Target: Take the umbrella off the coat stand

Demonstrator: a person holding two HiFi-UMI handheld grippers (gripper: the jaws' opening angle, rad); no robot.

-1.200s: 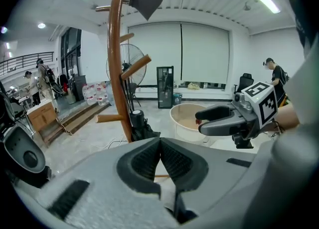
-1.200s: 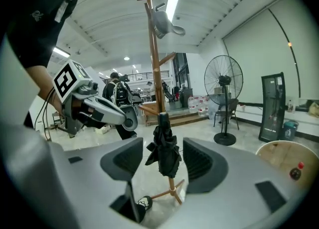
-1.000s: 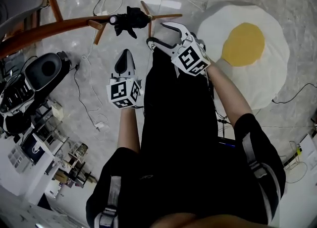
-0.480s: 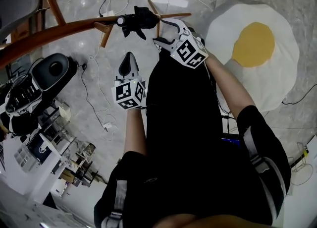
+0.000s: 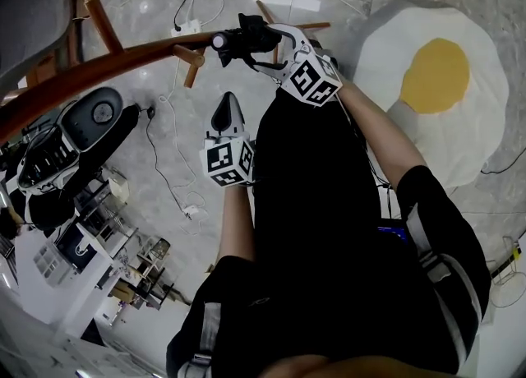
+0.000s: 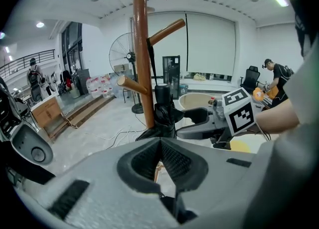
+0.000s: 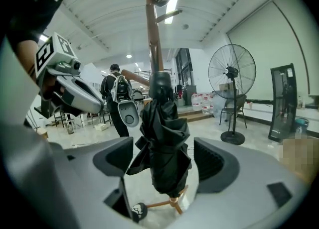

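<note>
**A:** Where is the umbrella (image 7: pixel 162 133) right now?

**B:** On the coat stand (image 7: pixel 152 34). It is black and folded, and it hangs just beside the wooden pole. Its long axis runs up and down, with the handle end on top.

**A:** And which way from the tools?

**B:** Straight ahead of the right tool (image 7: pixel 164 159), and already between its jaws. They stand wide apart and have just been opening. There is one pad on either side of the bundled cloth, and neither presses on it, so nothing is gripped yet.

**A:** The left tool (image 6: pixel 160 159)?

**B:** Closed, pads together, nothing in them. It is held back nearer the person's body, well short of the umbrella. The right is plainly the nearer one.

**A:** So what does the next move turn on?

**B:** I'd judge the right jaws need to close across the cloth, square to that upright axis. Then the umbrella gets lifted clear of the stand. What exactly it hangs from, I can't make out.

**A:** Anything readable?

**B:** No brand or label shows on the umbrella. There are only black-and-white square markers on each tool's cube (image 5: pixel 312 80), and those are patterns, not words.
</note>
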